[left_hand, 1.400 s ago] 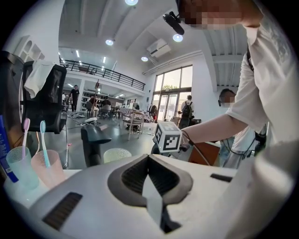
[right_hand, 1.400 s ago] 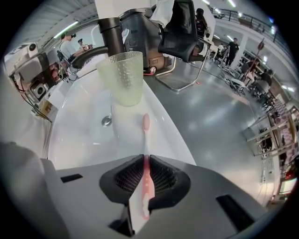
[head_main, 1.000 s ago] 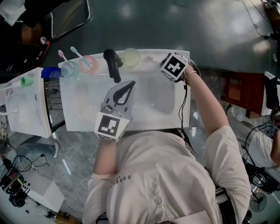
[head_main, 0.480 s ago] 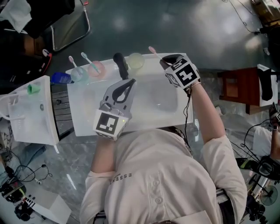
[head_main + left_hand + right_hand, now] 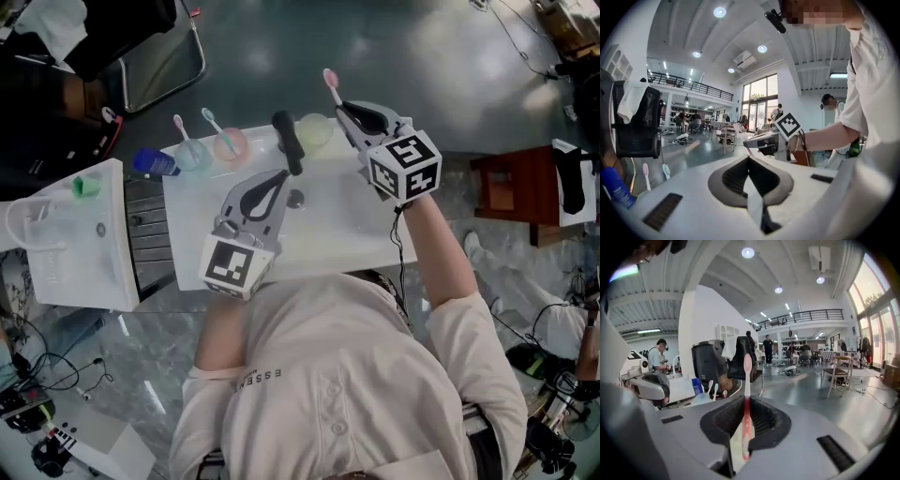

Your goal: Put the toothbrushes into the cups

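My right gripper (image 5: 349, 111) is shut on a pink toothbrush (image 5: 330, 84) and holds it in the air just right of the pale green cup (image 5: 314, 128) at the back rim of the white sink (image 5: 375, 244). In the right gripper view the pink toothbrush (image 5: 747, 376) stands up between the jaws, bristle end away from me. A blue cup (image 5: 192, 155) and a pink cup (image 5: 230, 143) each hold a toothbrush. My left gripper (image 5: 279, 178) hovers over the sink, shut and empty; the left gripper view shows its tips (image 5: 749, 160) meeting.
A black faucet (image 5: 289, 142) rises between the pink and green cups. A blue bottle (image 5: 155, 163) lies left of the cups. A white box (image 5: 66, 244) and a grey rack (image 5: 150, 220) sit left of the sink, a red stool (image 5: 506, 187) to the right.
My right gripper has risen from the sink's back rim with the pink toothbrush and tipped it upward. The left gripper has lifted a little toward the faucet.
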The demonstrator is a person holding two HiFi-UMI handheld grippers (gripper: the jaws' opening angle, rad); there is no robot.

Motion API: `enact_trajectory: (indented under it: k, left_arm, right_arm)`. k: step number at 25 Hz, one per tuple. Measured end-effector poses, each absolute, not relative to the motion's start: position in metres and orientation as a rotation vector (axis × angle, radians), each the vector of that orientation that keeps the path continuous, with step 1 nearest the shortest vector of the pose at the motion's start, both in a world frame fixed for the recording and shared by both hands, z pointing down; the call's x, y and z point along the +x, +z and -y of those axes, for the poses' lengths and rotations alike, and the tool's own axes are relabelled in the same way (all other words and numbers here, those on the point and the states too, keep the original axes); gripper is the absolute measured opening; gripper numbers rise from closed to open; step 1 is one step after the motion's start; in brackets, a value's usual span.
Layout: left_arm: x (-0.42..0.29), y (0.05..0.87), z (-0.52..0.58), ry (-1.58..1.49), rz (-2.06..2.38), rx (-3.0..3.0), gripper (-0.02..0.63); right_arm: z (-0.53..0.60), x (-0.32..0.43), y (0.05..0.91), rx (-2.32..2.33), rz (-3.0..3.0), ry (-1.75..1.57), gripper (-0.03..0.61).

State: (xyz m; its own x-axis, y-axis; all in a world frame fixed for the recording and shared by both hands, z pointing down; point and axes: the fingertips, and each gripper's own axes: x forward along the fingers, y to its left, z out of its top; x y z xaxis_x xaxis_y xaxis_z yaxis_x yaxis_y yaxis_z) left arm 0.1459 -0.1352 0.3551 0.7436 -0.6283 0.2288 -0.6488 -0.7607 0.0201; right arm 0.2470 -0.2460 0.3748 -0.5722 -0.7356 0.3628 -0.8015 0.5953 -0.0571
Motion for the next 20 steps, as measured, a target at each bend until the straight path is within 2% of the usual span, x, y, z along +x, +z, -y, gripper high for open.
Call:
enact_trajectory:
  k: [6,20]
  left_arm:
    - [0.121,0.36,0.137,0.315,1.091,2.802,0.001]
    - [0.1,0.383,0.139,0.315,1.142,2.739,0.002]
  right_arm:
    - [0.251,0.221,0.363,1.315,2.67,0.207,0.051]
    - [0.27,0.215,0.431,1.405,2.65,0.39,0.051]
